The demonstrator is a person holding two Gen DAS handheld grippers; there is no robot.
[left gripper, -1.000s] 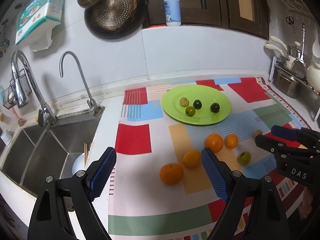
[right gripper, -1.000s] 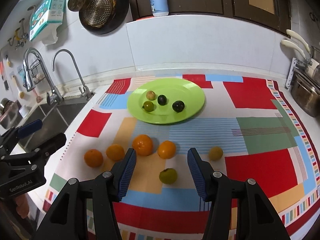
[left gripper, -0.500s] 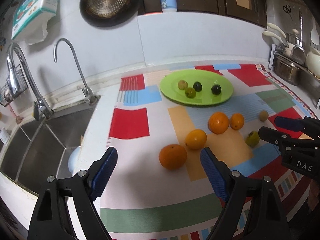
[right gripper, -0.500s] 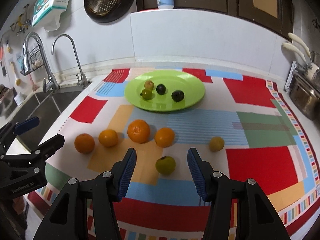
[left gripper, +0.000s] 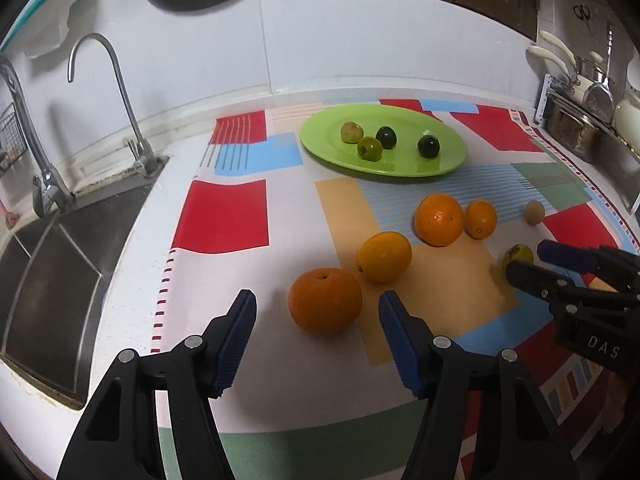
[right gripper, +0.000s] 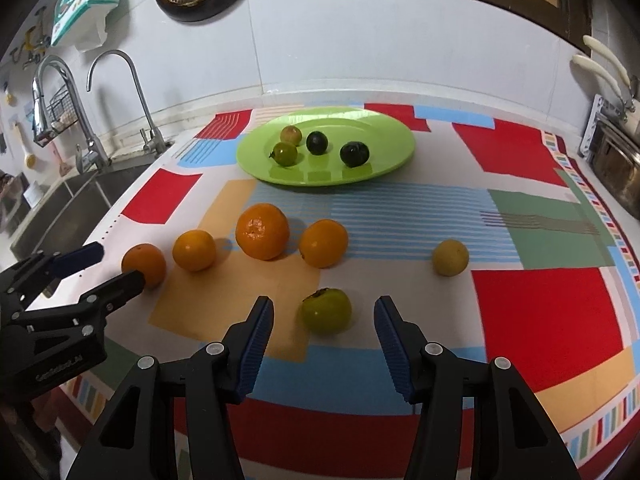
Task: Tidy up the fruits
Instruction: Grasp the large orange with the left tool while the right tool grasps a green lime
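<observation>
The left gripper (left gripper: 318, 312) is held wide around an orange (left gripper: 325, 305) at lower centre. The right gripper (right gripper: 324, 314) is spread wide about a green fruit (right gripper: 326, 311). Four small fruits are seen on the green plate (right gripper: 384, 164).

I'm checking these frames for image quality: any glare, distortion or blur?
Left wrist view: window glare in patches on the green plate; fisheye bends the backsplash; fruit sharp. Right wrist view: the same patches on the plate; green fruit crisp, dark vignetted corners.
</observation>
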